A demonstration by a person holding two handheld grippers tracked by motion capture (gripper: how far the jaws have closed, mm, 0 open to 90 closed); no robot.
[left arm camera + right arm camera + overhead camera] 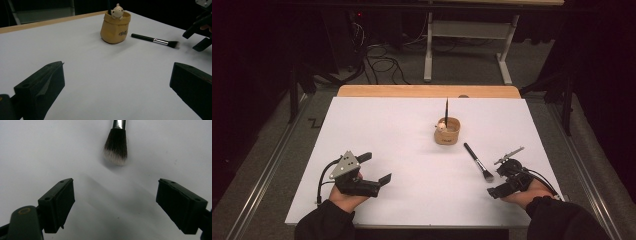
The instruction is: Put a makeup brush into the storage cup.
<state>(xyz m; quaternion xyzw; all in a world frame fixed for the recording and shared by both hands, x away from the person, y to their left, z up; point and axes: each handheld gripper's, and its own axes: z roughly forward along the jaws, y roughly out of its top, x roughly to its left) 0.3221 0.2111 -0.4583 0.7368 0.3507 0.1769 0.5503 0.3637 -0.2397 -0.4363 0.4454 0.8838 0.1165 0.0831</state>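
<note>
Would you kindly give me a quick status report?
Both grippers open, empty: left gripper, right gripper. Makeup brush flat on table, just ahead of right gripper. Nothing between them.

a dark lab or recording studio: a white-topped table (377,130) stands on grey carpet, black curtains around it, tangled cables (379,62) and a metal desk frame (472,45) behind the table

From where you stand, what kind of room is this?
Probably a lab set up for recording: a white table in a dark, curtained space, loose cables on the floor, and a bare frame behind.
</note>
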